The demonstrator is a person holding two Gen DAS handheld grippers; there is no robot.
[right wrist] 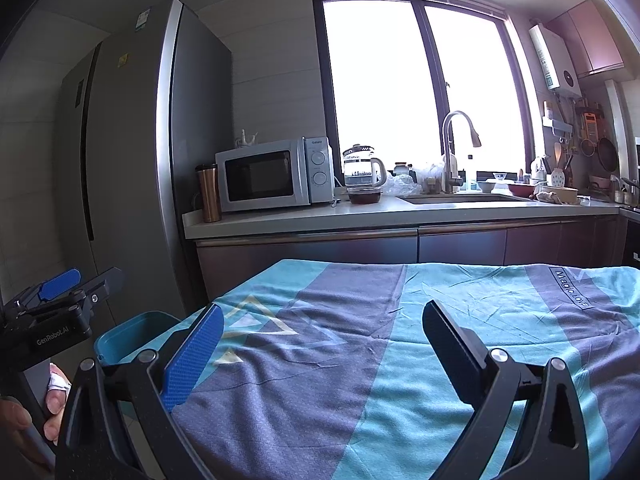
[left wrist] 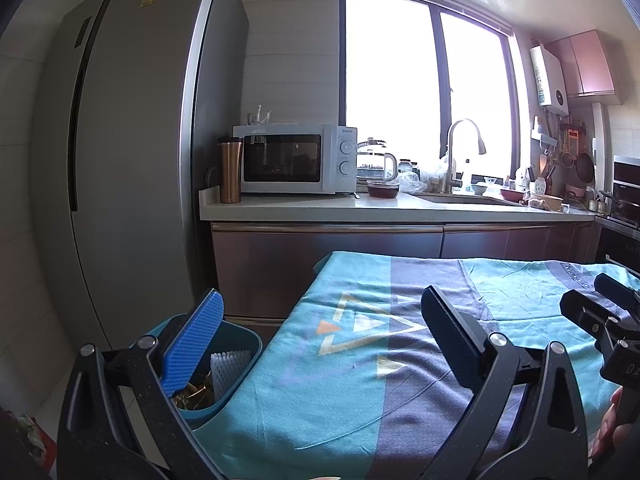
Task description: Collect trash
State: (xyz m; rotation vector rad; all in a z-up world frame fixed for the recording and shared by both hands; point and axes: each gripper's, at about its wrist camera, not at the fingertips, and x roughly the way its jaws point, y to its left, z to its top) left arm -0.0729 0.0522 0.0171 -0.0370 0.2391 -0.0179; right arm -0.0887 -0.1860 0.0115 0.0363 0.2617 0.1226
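The teal plastic trash bin (left wrist: 236, 364) was seen at the lower left of the left wrist view, just beside the table's edge, with a white ribbed foam sleeve (left wrist: 228, 368) and brownish scraps (left wrist: 192, 394) already lying inside. No loose trash could be made out on the teal-and-grey patterned tablecloth (left wrist: 360, 380), so the collecting was judged nearly or wholly done.

The left gripper (left wrist: 324, 344) was held wide open over the cloth's left edge, nothing gripped; the right gripper (right wrist: 324, 344) was likewise spread wide and empty above the table's middle. A last sweep of the cloth would be well advised, the fingers kept clear of its folds.

Beyond, a white microwave (left wrist: 296, 158), a copper tumbler (left wrist: 230, 170) and a tall grey refrigerator (left wrist: 132, 160) were noted, well apart; nothing stood in the way.
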